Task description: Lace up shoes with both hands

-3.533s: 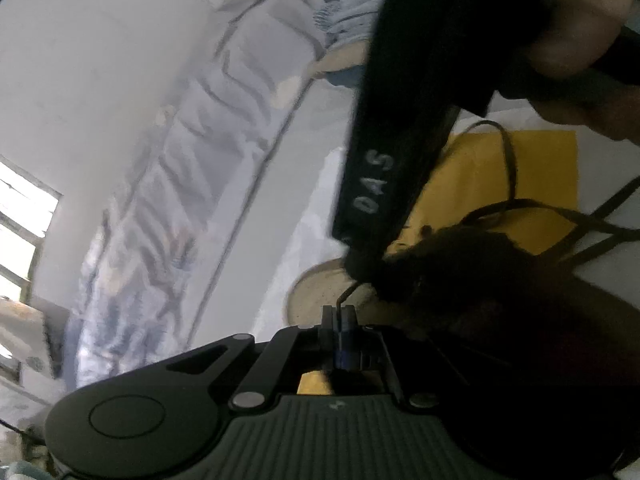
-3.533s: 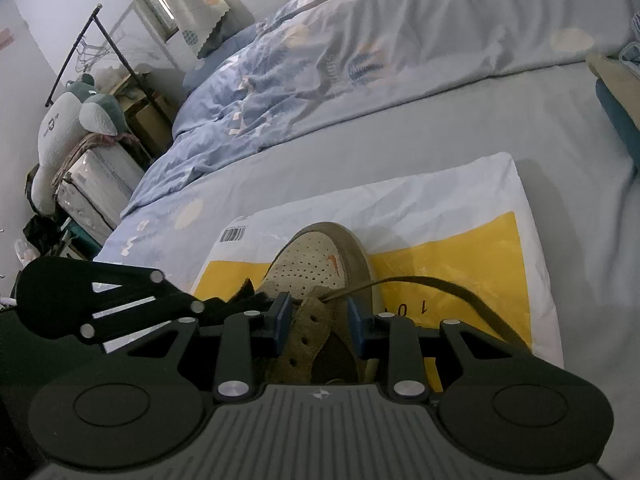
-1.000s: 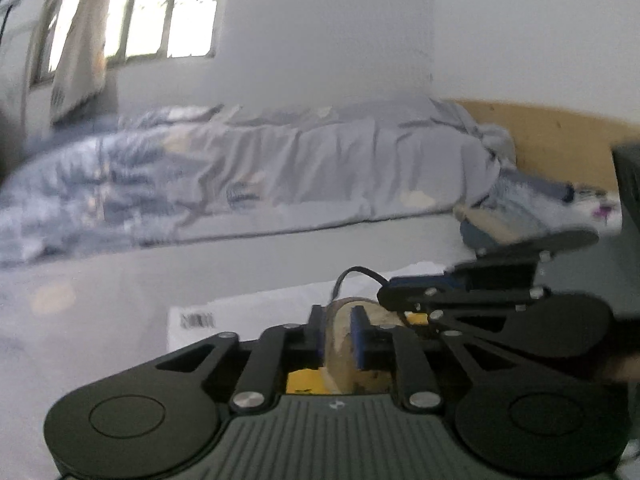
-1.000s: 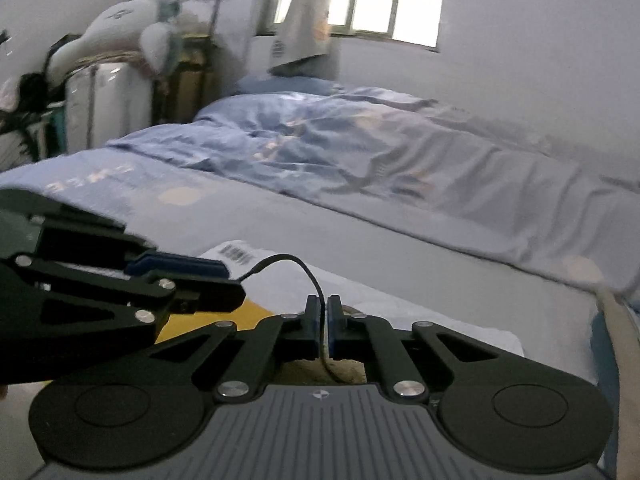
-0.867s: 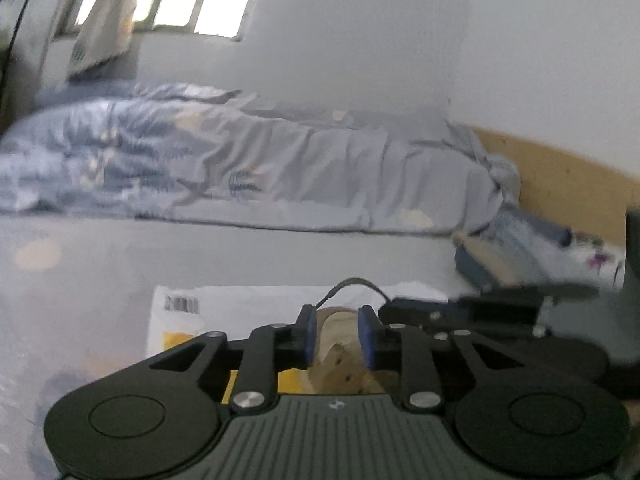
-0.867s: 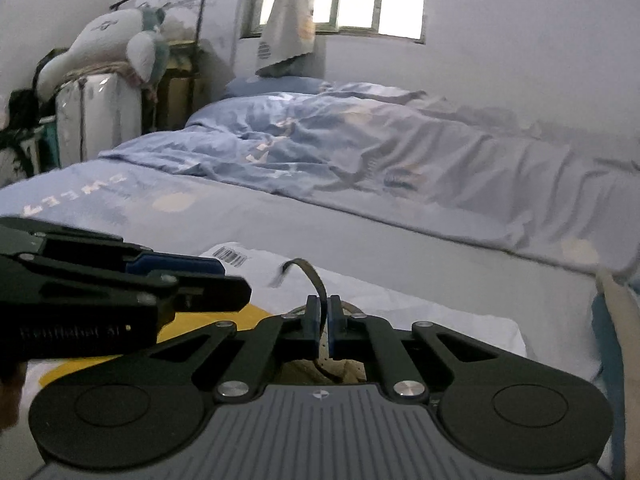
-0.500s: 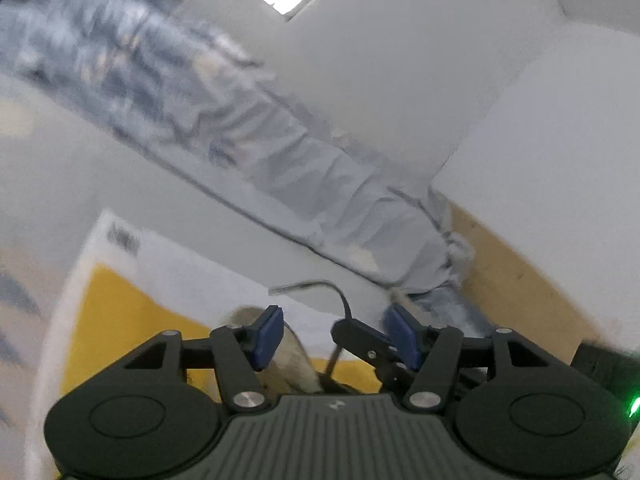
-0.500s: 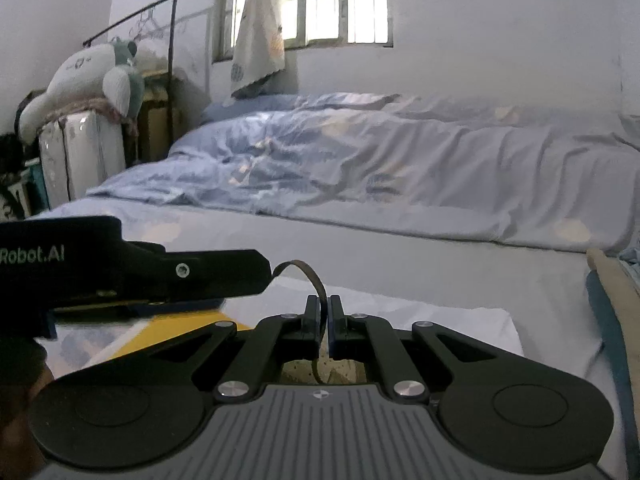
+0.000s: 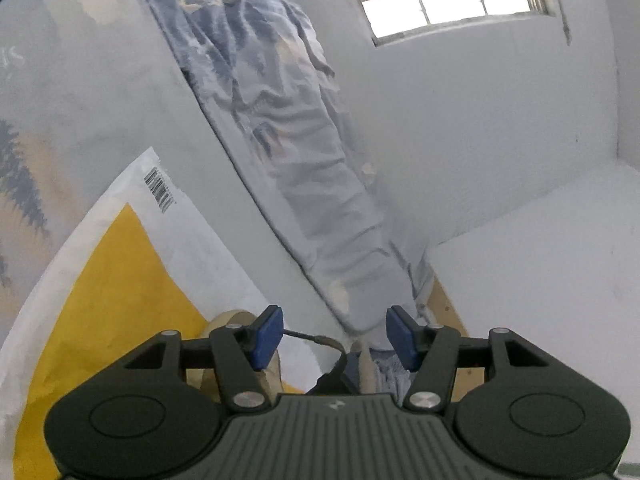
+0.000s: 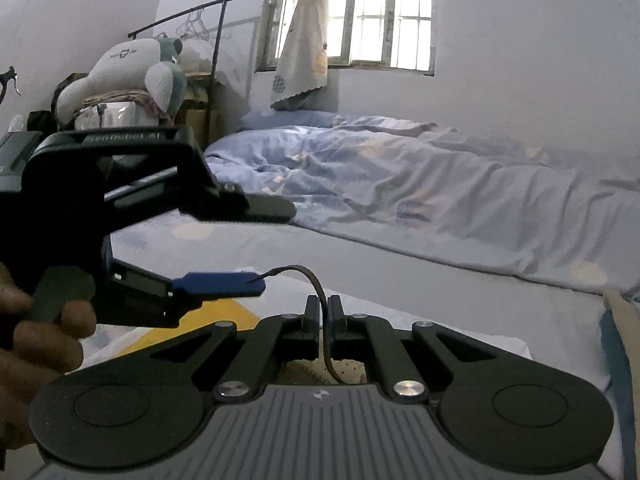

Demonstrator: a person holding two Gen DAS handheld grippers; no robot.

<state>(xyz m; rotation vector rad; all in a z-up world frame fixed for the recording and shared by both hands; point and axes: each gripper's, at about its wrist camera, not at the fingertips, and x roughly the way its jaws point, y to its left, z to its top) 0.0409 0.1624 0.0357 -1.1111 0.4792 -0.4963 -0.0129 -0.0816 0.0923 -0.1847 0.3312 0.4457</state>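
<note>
My right gripper (image 10: 324, 310) is shut on a dark shoelace (image 10: 310, 274) that arcs up and left from its jaws; the lace tip touches a blue pad (image 10: 218, 283) of my left gripper. The tan perforated shoe (image 10: 352, 369) shows just below the right fingers. In the left wrist view my left gripper (image 9: 335, 338) is open, with the lace (image 9: 316, 338) running from its left blue pad (image 9: 267, 336) across the gap. The shoe's tan toe (image 9: 232, 318) peeks out behind the left finger.
The shoe rests on a white and yellow mailer bag (image 9: 132, 264) on a grey-blue bed sheet (image 10: 400, 264). A rumpled blue duvet (image 10: 400, 184) lies behind. A plush toy (image 10: 132, 68) on boxes stands at far left. A pillow edge (image 10: 618, 320) is at right.
My left gripper has opened wide and rolled, tilting its view. My right gripper has stayed shut on the lace and lifted it a little; the lace tip now meets the left pad.
</note>
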